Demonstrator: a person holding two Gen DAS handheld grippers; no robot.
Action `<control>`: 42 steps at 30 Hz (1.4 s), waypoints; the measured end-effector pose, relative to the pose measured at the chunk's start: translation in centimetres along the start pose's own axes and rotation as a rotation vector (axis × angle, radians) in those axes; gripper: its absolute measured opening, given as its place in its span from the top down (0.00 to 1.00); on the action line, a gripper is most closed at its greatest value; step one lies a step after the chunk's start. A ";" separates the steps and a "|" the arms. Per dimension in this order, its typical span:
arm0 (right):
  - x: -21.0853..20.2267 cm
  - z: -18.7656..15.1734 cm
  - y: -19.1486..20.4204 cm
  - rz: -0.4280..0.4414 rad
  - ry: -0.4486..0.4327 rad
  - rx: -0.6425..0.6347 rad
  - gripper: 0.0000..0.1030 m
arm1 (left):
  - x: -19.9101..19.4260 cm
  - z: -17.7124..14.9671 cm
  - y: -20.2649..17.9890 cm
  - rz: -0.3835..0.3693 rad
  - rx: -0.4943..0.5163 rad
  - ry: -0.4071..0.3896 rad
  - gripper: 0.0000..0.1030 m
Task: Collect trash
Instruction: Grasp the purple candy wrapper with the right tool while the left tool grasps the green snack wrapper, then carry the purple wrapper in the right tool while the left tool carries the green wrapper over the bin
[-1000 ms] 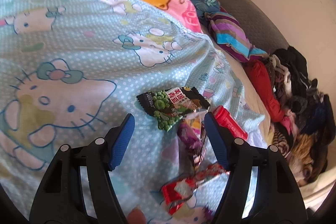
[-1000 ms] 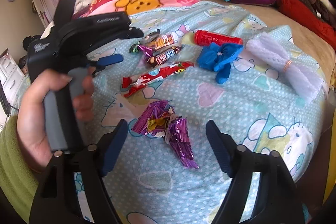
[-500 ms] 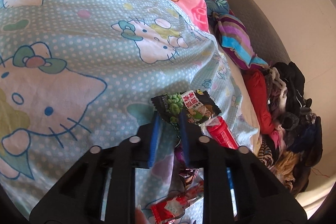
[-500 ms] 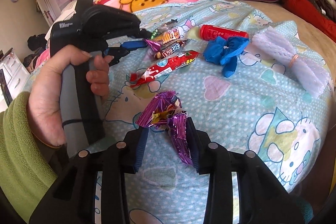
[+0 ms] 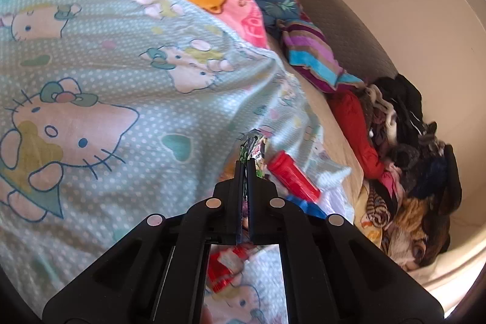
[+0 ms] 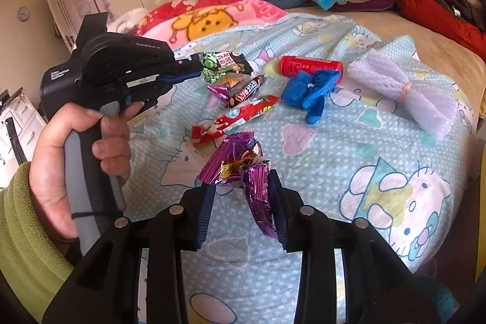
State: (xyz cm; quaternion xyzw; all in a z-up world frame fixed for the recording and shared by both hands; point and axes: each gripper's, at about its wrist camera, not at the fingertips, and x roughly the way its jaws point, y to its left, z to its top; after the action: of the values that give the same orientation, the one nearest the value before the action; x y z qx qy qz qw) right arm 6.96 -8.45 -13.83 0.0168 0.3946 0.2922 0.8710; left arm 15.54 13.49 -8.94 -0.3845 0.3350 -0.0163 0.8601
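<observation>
A bedroom with cream wardrobe doors holds a bed (image 6: 395, 29) covered by a pale blue cartoon-cat blanket (image 6: 334, 160), and most of the litter lies on that blanket.

The left tongs (image 6: 194, 69) are closed flat on the edge of a green pea snack packet (image 6: 226, 64); in the left wrist view only a thin strip of the packet (image 5: 253, 146) sticks out beyond the closed tips. The right tongs (image 6: 241, 202) are clamped partway on a crumpled purple foil wrapper (image 6: 243, 169), which sits between the blue pads and hangs down along the right-hand pad.

The likely trouble is a slip. The pea packet is held only by its rim, so a quick swing could pull the slick film free. The purple wrapper is a loose crumple of several folds, and a part of it may be only wedged, not pinched, and could drop back onto the blanket.

Still lying ahead of both tongs are a chocolate bar wrapper (image 6: 246, 90), a long red candy wrapper (image 6: 240, 117), a red tube (image 6: 309, 66) touching a blue crumpled glove (image 6: 309, 90), and a white foam net (image 6: 404, 93) well off to the right. No bin shows in either view.
</observation>
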 end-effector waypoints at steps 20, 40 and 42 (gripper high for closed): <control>-3.6 -0.3 -1.6 0.019 -0.085 0.072 0.68 | -3.2 -3.0 -7.2 -0.079 0.227 0.005 1.00; -8.8 0.1 -4.4 -0.028 -0.199 0.114 0.68 | -4.6 -6.1 -12.6 -0.126 0.378 0.013 1.00; -9.5 0.2 -5.1 -0.035 -0.213 0.128 0.68 | -4.7 -6.4 -12.9 -0.131 0.385 0.015 1.00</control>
State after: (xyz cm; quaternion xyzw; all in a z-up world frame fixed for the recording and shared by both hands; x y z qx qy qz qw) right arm 4.69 -17.59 -8.62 0.0964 0.3177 0.2479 0.9101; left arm 11.11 1.53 -0.71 -0.2337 0.3063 -0.1387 0.9123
